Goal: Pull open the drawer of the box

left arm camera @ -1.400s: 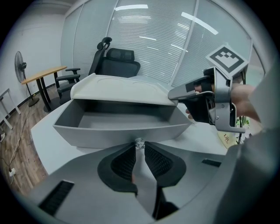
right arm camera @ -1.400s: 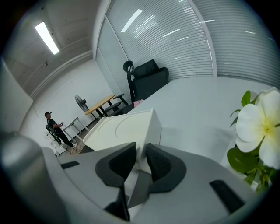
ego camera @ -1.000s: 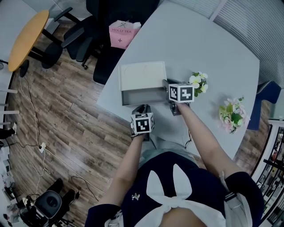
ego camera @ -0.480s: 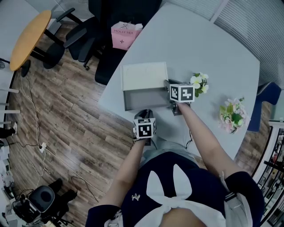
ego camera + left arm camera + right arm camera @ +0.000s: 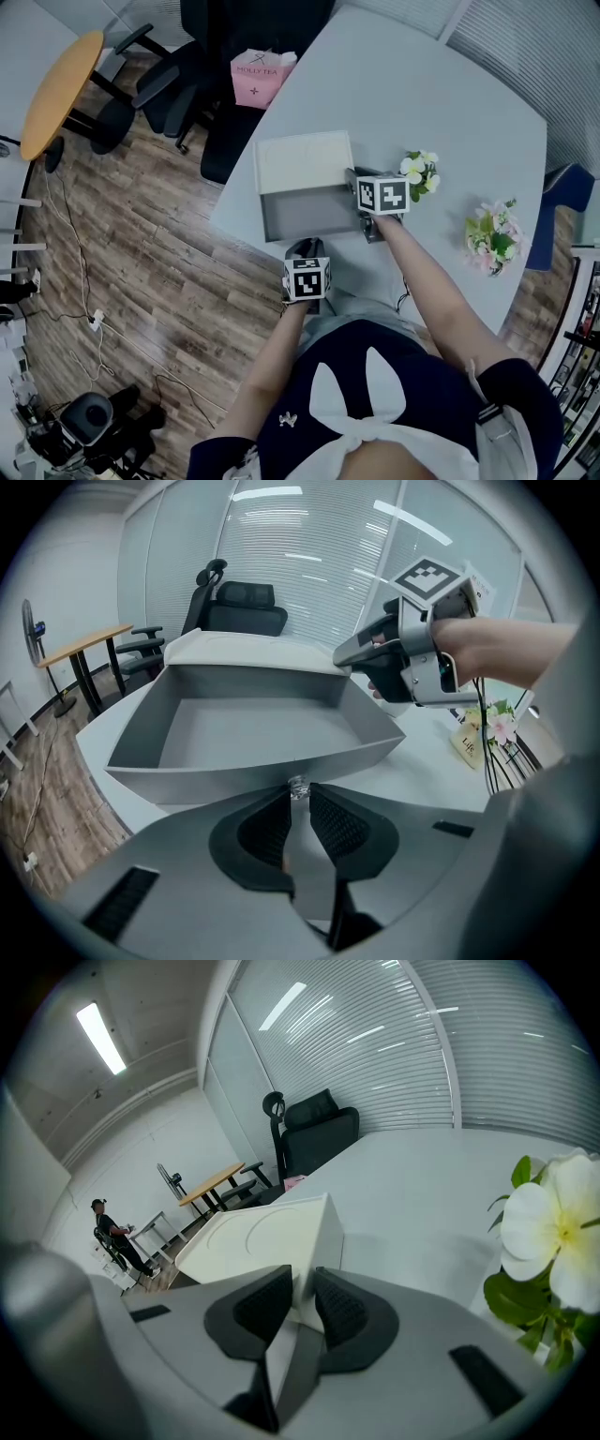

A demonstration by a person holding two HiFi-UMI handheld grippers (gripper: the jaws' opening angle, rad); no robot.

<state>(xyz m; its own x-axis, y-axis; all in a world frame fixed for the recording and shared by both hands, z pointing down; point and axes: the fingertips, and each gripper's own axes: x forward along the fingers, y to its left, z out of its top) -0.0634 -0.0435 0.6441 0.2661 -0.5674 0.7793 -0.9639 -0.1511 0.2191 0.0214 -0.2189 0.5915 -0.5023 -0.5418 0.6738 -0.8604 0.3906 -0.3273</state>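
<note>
Drawer [image 5: 309, 214] is pulled out of the box [image 5: 302, 161], pointing at the person

Its long side runs across the box front, close to the table [image 5: 422, 84] edge. Left gripper [image 5: 298, 794] is pinched onto the knob [image 5: 298, 786], and right gripper [image 5: 302, 1288] is clamped on the box's corner, flowers [image 5: 419, 173] just beside.

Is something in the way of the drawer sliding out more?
Nothing visible is. The left claw pinches the knob of the drawer, and only bare table lies ahead of it.

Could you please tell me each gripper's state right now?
Left gripper: shut on small clear drawer knob.
Right gripper: shut on white rectangular box.
</note>
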